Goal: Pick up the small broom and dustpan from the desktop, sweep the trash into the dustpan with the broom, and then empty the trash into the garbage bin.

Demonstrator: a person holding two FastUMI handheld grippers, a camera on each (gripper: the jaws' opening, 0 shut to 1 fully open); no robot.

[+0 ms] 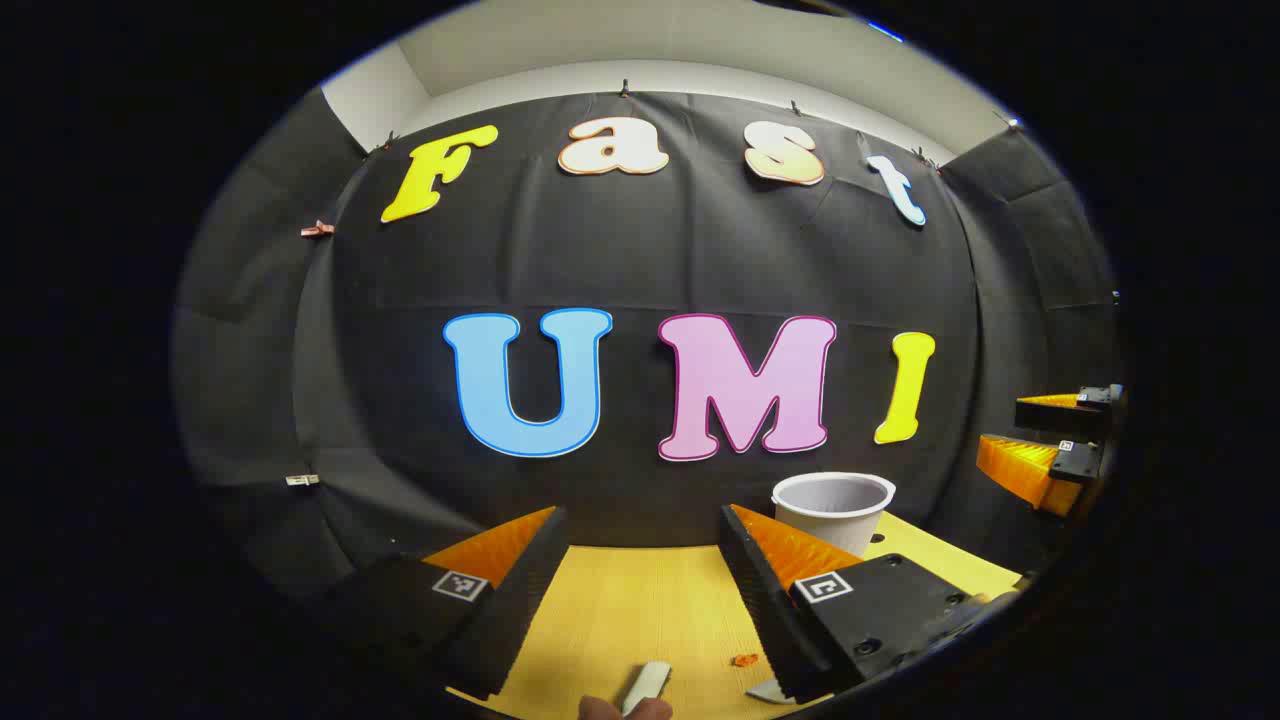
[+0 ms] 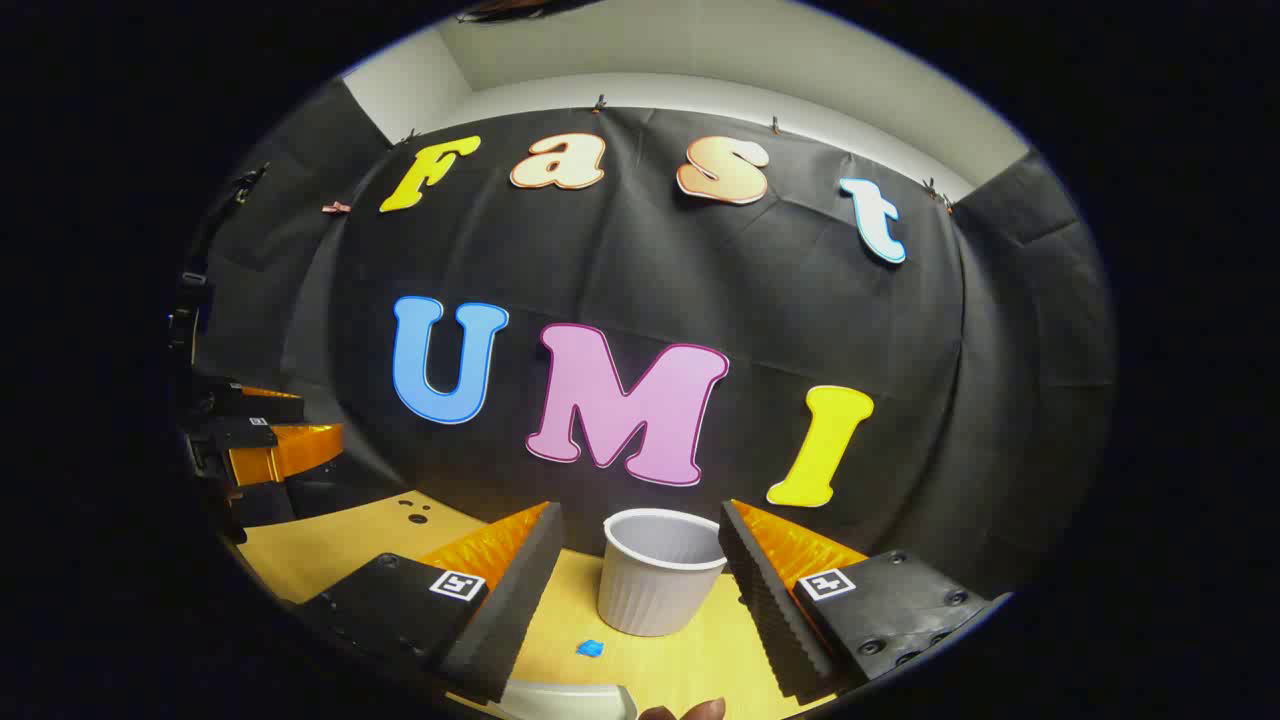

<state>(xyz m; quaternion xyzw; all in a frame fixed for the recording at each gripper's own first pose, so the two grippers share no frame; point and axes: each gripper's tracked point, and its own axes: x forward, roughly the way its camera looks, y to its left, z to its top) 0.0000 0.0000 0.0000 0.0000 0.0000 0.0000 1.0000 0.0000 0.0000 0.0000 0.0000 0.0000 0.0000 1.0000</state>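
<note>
A yellow desktop holds a white ribbed garbage bin, upright at the back, seen between the spread fingers of the empty right gripper, with a small blue scrap just in front of it. In the left gripper view, the left gripper also stands wide apart and empty, over a white handle pointing away, slightly right. A small orange scrap lies near it.

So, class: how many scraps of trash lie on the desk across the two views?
2. An orange scrap beside the left gripper's fingers; a blue scrap before the bin. More may be hidden under the fingers.
</note>
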